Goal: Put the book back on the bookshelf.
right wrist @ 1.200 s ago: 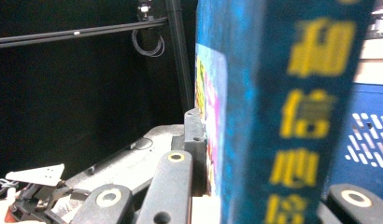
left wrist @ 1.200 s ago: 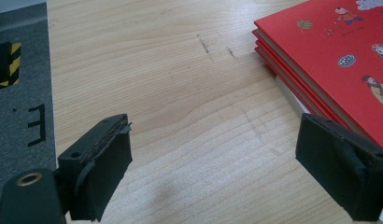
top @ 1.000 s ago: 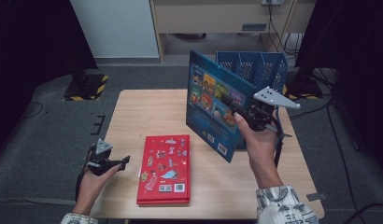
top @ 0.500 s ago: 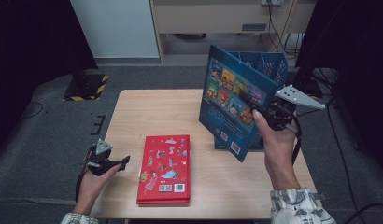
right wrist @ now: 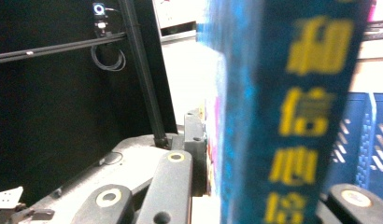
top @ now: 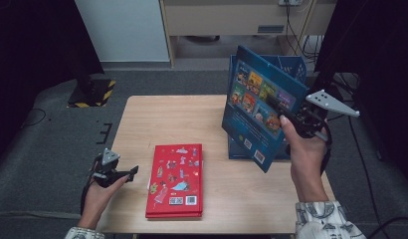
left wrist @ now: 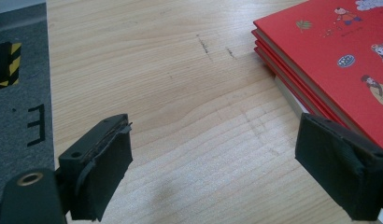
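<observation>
Right gripper [top: 286, 115] pinching blue picture book [top: 259, 107] at table's two o'clock, above blue file rack [top: 291, 67]; could snag a divider. Left gripper [top: 123, 174] spread, idle at eight o'clock beside red books [top: 177, 179].

Blue picture book up in my right tongs

My right gripper [top: 286, 118] clamps the blue book [top: 259, 107] by its edge, holding it upright and tilted above the table's right side (cover panels bright, yellow characters down its spine), just before the blue rack [top: 291, 64].
</observation>
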`<state>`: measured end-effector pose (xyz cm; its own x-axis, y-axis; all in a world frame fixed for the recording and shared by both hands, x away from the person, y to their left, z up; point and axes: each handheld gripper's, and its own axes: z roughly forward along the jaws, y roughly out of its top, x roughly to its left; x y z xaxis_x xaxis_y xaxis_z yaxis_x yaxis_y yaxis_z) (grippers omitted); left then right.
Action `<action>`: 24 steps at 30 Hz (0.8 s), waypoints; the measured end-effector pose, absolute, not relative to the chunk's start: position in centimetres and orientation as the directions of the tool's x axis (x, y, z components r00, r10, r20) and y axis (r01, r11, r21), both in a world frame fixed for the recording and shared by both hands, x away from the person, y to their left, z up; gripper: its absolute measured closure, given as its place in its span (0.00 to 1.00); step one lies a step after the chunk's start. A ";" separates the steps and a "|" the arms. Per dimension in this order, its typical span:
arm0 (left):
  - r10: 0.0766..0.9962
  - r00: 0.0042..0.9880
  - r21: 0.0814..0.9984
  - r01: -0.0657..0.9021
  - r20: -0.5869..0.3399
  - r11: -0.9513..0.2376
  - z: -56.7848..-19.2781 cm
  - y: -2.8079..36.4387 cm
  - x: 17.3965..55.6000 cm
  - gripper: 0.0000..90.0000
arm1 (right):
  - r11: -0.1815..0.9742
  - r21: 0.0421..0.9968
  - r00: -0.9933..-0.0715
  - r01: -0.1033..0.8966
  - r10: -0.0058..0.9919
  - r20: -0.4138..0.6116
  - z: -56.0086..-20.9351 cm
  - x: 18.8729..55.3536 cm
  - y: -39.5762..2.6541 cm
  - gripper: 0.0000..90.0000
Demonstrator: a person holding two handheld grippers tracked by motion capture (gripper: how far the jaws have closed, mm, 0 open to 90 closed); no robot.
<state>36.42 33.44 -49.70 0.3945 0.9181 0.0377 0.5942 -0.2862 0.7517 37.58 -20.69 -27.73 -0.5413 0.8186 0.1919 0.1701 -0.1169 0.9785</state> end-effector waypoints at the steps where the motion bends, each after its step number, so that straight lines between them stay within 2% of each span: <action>1: 0.918 0.395 0.751 0.594 0.038 -0.287 -49.7 33.5 36.4 0.11 | -0.113 0.979 -0.536 0.170 0.823 0.189 -27.7 37.6 -20.8 0.93; 24: 0.918 0.396 0.755 0.591 0.037 -0.286 -49.6 33.5 36.4 0.11 | -0.089 0.977 -0.419 0.194 0.893 0.164 -28.1 40.8 -20.5 0.93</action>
<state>36.43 33.49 -49.60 0.3959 0.9175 0.0372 0.5908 -0.2856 0.7546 40.79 -20.48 -28.13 -0.4189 0.8931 0.1642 0.1938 -0.0887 0.9770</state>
